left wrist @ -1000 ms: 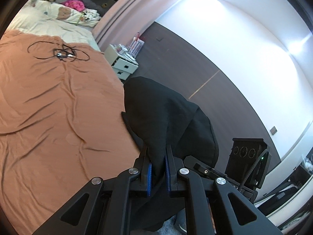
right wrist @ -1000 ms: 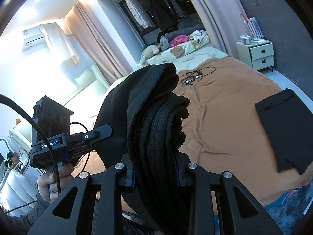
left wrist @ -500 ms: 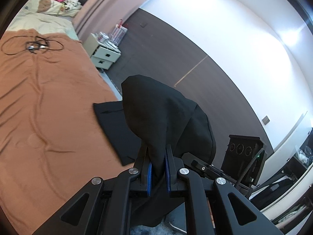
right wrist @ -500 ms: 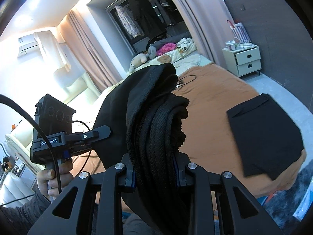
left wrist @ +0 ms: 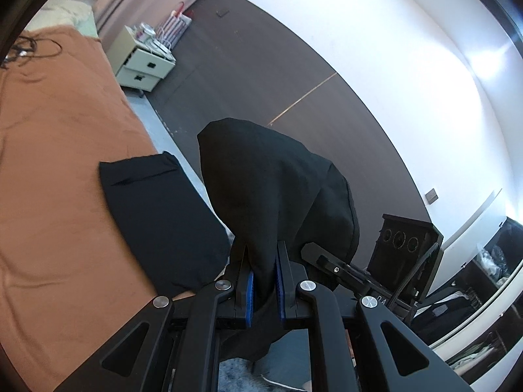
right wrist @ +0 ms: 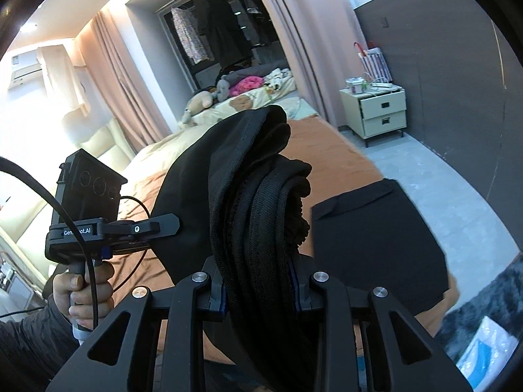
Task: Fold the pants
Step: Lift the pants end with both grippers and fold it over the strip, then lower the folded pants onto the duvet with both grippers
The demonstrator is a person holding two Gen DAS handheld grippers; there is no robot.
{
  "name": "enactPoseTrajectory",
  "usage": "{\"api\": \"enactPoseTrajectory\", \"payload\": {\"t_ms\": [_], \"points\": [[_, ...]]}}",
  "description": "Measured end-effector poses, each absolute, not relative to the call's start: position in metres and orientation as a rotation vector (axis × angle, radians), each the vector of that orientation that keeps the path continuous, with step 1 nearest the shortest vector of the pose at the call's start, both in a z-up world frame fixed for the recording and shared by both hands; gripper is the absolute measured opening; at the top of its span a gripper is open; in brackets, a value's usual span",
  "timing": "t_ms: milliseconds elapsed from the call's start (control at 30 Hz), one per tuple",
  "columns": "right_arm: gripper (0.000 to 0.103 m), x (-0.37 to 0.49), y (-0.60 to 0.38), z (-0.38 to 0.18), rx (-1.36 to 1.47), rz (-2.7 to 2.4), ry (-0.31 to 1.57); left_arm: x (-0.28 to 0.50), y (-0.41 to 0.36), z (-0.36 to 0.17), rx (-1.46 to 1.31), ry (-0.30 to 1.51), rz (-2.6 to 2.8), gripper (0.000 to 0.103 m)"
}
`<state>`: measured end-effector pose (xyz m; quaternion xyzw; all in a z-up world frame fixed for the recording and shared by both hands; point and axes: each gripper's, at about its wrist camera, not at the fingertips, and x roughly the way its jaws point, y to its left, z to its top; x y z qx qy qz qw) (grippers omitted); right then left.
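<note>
Black pants (left wrist: 268,189) hang bunched between both grippers, held in the air above the foot of the bed. My left gripper (left wrist: 263,281) is shut on a fold of the pants. My right gripper (right wrist: 258,290) is shut on the thick ribbed waistband of the pants (right wrist: 255,196). Each gripper shows in the other's view, the right one (left wrist: 330,266) and the left one (right wrist: 137,228). A second black garment (left wrist: 160,219) lies folded flat on the orange bedspread (left wrist: 52,170) near the bed's corner; it also shows in the right wrist view (right wrist: 376,245).
A cream nightstand (right wrist: 376,111) stands by the dark wall beside the bed. Black cables (left wrist: 26,49) lie on the bedspread farther up. Pillows and plush toys (right wrist: 228,94) sit at the head of the bed. A grey rug (right wrist: 483,300) lies on the floor.
Both grippers, still holding the pants, have swung toward the bed's foot corner. The folded black garment has come into fuller view and is closer.
</note>
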<state>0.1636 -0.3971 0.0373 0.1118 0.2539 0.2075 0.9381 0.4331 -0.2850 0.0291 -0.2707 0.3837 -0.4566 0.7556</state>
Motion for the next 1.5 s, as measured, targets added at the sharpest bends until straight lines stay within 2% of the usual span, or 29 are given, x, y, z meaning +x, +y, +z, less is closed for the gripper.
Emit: {"api": "enactPoseTrajectory", "payload": {"t_ms": [633, 1100, 1167, 1200, 1267, 1500], "points": [[0.024, 0.203, -0.375, 0.034, 0.172, 0.309, 0.637, 0.525, -0.344, -0.042, -0.664, 0.967, -1.03, 0.011], [0.024, 0.235, -0.358, 0.026, 0.178, 0.294, 0.714, 0.574, -0.334, -0.087, -0.689, 0.983, -0.958, 0.01], [0.028, 0.241, -0.355, 0.018, 0.158, 0.271, 0.741, 0.581, -0.333, -0.101, -0.688, 1.021, -0.92, 0.013], [0.037, 0.247, -0.351, 0.012, 0.138, 0.246, 0.775, 0.584, -0.332, -0.11, -0.688, 1.055, -0.892, 0.016], [0.042, 0.256, -0.348, -0.002, 0.106, 0.182, 0.846, 0.588, -0.328, -0.124, -0.684, 1.099, -0.845, 0.029], [0.042, 0.225, -0.365, 0.006, 0.224, 0.1, 0.814, 0.605, -0.318, -0.142, -0.711, 1.14, -0.79, 0.037]]}}
